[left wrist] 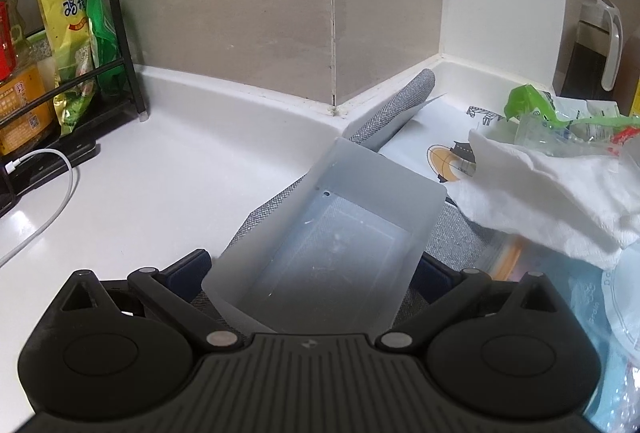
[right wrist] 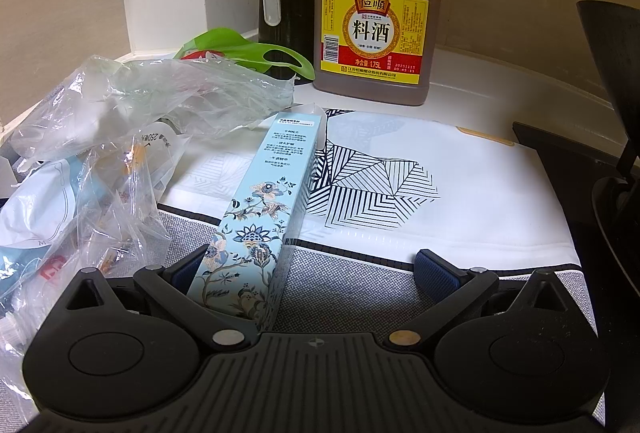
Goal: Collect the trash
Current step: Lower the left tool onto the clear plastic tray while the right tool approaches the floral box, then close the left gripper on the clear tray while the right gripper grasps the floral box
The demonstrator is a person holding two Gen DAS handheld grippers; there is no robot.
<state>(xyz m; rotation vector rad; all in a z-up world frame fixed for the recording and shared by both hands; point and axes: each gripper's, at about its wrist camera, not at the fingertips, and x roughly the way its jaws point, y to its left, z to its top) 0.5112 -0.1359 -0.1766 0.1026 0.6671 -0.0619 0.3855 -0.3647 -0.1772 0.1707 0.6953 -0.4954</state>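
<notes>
Kitchen counter, mid-cleanup: left gripper (left wrist: 316, 269) spread wide around frosted plastic tray (left wrist: 332, 233) on grey mat (left wrist: 452, 233); right gripper (right wrist: 316, 273) wide, floral carton (right wrist: 256, 221) touching its left finger. Best closed squarely, centred.

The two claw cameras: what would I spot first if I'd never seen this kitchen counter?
Probably the big brown jug with the yellow and red label, standing at the back of the counter beside a dark pitcher. Next, the long flowery blue box lying between the open fingers of the right claw, with crinkly clear plastic bags piled to its left. The left claw has a frosted plastic tub between its fingers.
</notes>
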